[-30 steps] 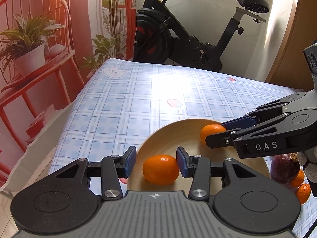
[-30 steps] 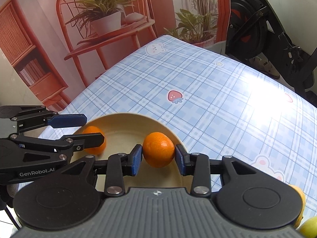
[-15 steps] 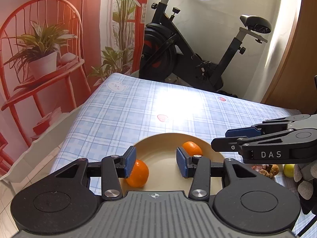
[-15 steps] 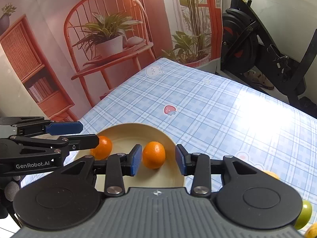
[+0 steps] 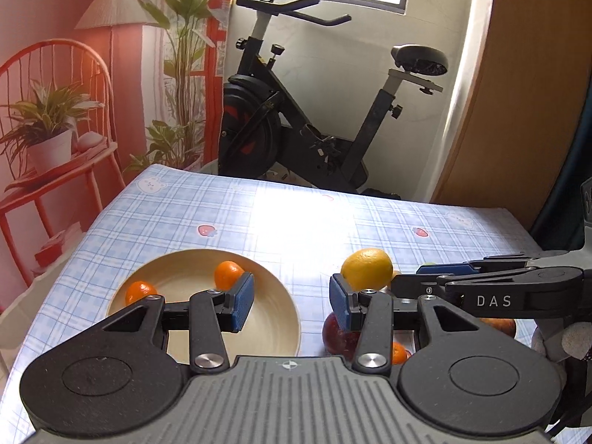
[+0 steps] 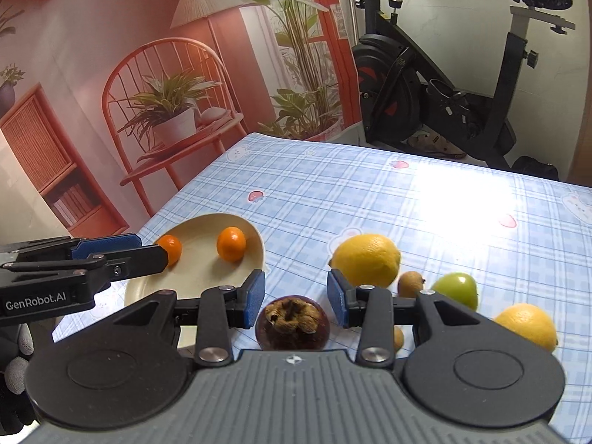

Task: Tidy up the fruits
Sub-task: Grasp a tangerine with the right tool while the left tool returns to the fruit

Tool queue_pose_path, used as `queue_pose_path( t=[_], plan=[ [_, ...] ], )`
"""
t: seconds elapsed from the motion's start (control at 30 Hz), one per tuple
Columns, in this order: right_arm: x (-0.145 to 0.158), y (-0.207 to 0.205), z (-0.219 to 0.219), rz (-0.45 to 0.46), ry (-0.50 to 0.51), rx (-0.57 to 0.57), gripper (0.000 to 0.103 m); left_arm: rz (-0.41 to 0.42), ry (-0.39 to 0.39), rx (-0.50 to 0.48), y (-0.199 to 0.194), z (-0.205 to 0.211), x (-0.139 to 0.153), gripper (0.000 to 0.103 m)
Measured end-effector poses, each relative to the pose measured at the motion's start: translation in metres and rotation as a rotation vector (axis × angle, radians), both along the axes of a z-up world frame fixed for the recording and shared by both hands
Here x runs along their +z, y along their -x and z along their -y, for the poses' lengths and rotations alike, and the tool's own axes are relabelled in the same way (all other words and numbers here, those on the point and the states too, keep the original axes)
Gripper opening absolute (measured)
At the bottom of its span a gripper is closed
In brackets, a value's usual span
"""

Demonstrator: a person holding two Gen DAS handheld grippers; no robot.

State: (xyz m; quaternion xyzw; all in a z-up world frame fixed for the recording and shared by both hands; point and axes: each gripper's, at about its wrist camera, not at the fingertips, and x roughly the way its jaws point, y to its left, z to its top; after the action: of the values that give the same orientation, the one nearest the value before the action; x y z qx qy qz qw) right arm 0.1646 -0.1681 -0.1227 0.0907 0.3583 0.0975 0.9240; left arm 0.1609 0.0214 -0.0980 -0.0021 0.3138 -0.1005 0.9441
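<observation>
So far, only two small oranges had made it into the cream bowl point(image 6: 255, 238): one orange point(image 6: 231, 243) lay near the bowl's middle and the other orange point(image 6: 171, 248) sat toward its left rim, well apart from each other. By my reckoning the task was only begun, since most of the fruit was spread on the checked table point(image 6: 370, 192) to the right of the bowl.

What was left, as far as the views showed: a big lemon point(image 6: 366, 259) nearest the bowl, a small brown kiwi-like fruit point(image 6: 410, 283) just beside it, a green apple point(image 6: 456, 288), a second yellow citrus point(image 6: 527, 325) farther right, and a dark mangosteen point(image 6: 294, 320) closest to the camera. The left wrist view also caught a red fruit point(image 5: 338, 336) and a small orange piece point(image 5: 399, 352) low under the fingers, partly hidden.

Both claws were empty. The right claw point(image 6: 296, 296) hung open above the table with the mangosteen showing between its pads, not touched. The left claw point(image 5: 291, 300) was likewise spread wide, holding nothing, poised over the bowl's right edge.

The mangosteen looked like the likeliest next pick for the right claw.
</observation>
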Motion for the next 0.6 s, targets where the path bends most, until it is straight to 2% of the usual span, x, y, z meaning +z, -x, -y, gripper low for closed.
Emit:
queue_pose_path(
  t=[0.17,0.33,0.47,0.6],
  plan=[
    [-0.009,0.028,0.025,0.02,-0.045,-0.049,0.041,0.002,-0.065,-0.052,0.005,0.024,-0.005,0.047],
    [-0.021,0.039,0.039,-0.014,-0.081,-0.064,0.041,0.003,-0.085,-0.044,0.005,0.024,-0.006,0.047],
    [-0.025,0.043,0.037,-0.036,-0.047,-0.063,0.042,0.023,-0.088,-0.03,0.012,0.02,-0.01,0.047],
    [-0.031,0.049,0.021,-0.041,-0.014,-0.019,0.043,-0.001,-0.077,0.006,0.015,0.015,-0.018,0.047]
  ],
)
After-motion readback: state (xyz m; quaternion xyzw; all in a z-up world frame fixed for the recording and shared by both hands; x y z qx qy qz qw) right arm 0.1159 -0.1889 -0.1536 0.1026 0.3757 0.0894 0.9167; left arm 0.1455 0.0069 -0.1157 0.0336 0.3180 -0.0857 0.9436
